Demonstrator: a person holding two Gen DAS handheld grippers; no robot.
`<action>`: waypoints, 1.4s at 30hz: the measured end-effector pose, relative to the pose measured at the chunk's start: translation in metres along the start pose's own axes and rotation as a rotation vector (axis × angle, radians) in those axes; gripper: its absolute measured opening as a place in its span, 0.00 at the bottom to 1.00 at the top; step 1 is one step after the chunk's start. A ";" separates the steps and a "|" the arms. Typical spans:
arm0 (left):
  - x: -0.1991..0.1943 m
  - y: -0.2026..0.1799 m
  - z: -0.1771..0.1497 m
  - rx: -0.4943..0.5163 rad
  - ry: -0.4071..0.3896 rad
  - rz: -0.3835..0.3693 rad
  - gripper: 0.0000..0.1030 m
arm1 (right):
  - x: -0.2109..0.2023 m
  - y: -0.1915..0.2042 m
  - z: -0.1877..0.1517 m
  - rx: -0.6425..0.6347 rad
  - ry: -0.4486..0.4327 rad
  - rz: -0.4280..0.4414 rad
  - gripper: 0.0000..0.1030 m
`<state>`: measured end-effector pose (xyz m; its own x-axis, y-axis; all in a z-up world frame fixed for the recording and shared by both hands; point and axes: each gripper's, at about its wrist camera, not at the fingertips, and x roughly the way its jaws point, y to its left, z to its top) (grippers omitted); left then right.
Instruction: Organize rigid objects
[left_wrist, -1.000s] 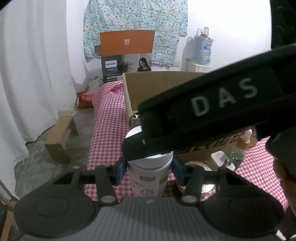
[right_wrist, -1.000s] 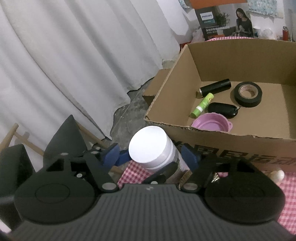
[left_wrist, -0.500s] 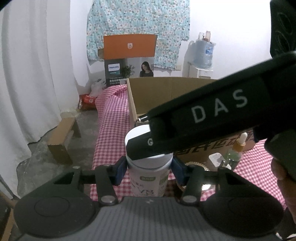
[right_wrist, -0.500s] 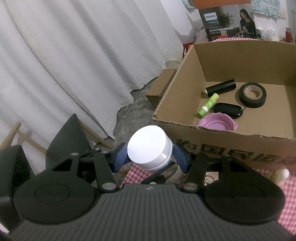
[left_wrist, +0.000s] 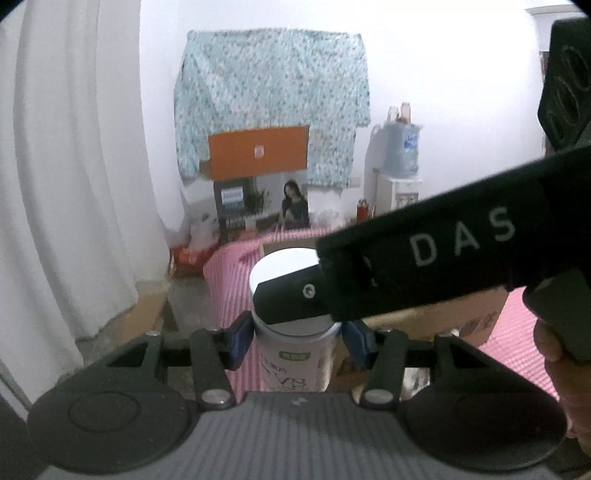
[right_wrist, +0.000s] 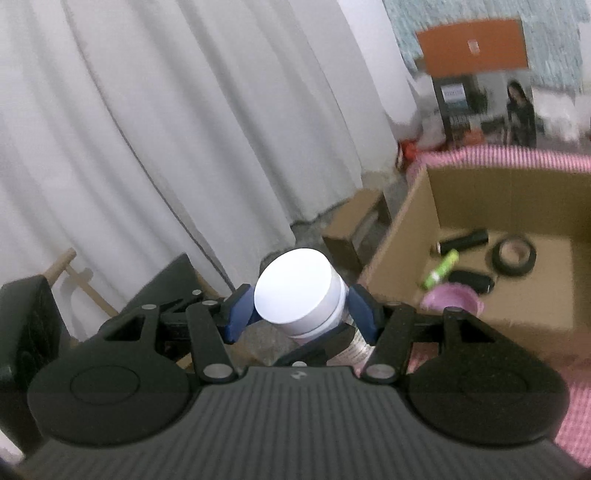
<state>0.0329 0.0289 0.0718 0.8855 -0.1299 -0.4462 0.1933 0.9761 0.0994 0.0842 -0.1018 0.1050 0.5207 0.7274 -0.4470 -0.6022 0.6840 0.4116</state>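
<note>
Both grippers clamp one white-lidded bottle (right_wrist: 301, 291): left gripper (left_wrist: 293, 338) on the body, right gripper (right_wrist: 299, 312) on the lid, jaws recently closing. Advice: carry level over cardboard box (right_wrist: 424, 221) wall right of fingers (right_wrist: 364, 310).

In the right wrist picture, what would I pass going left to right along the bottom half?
Wooden frame → white-lidded round bottle → bright green tube → black roll of tape, the last two lying inside the brown cardboard box.

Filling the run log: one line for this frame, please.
left gripper: shut on bottle body | right gripper: jaws just closing, shut on bottle cap | bottle: upright | box: open, holds tape
</note>
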 end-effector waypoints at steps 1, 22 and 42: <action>0.000 -0.002 0.007 0.009 -0.009 -0.002 0.52 | -0.005 0.000 0.005 -0.006 -0.015 0.002 0.56; 0.144 -0.094 0.118 0.111 0.108 -0.254 0.52 | -0.061 -0.181 0.100 0.180 0.009 -0.138 0.58; 0.285 -0.098 0.115 0.023 0.335 -0.327 0.52 | 0.043 -0.287 0.129 0.141 0.226 -0.289 0.54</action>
<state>0.3154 -0.1241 0.0375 0.5924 -0.3630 -0.7193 0.4520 0.8888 -0.0763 0.3575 -0.2600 0.0703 0.5006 0.4844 -0.7174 -0.3531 0.8710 0.3417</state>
